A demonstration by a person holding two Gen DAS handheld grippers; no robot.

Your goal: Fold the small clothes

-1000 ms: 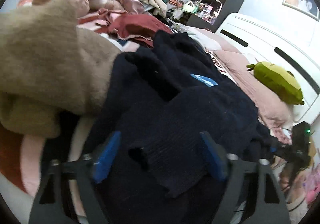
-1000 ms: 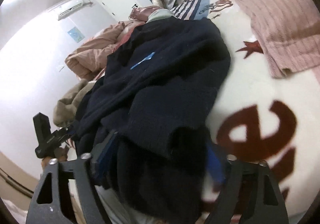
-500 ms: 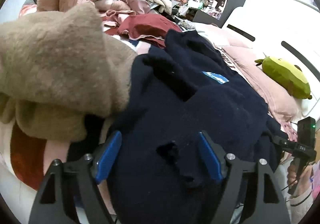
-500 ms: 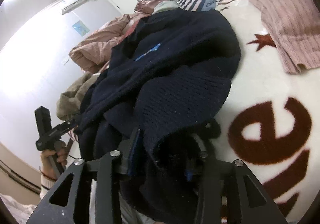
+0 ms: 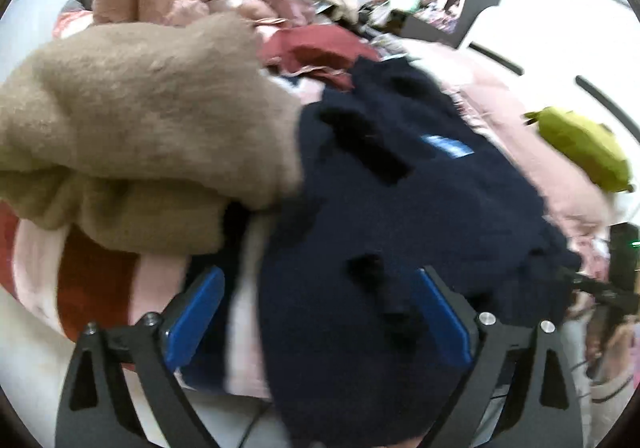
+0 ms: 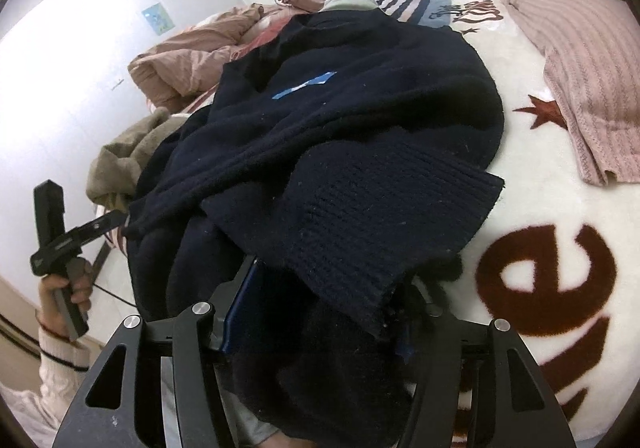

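A dark navy knit sweater [image 5: 400,232] with a small blue label lies crumpled on the bed; it also fills the right wrist view [image 6: 352,152]. My left gripper [image 5: 316,312] is open, its blue pads either side of the sweater's near edge, with cloth lying between them. My right gripper [image 6: 320,312] has closed in on the sweater's near hem, and the thick cloth bunched between the fingers hides the pads. The left gripper also shows in the right wrist view [image 6: 76,236], held by a hand beside the sweater's left edge.
A tan fleece garment [image 5: 132,132] is heaped left of the sweater, with red and pink clothes [image 5: 316,48] behind. A pink ribbed cloth [image 6: 588,60] and a green plush toy [image 5: 580,148] lie to the right on the white blanket with brown letters [image 6: 552,272]. Shelves stand at the back.
My right gripper has closed from wide open onto the sweater's hem. My left gripper has shifted left and nearer along the sweater's edge, staying open.
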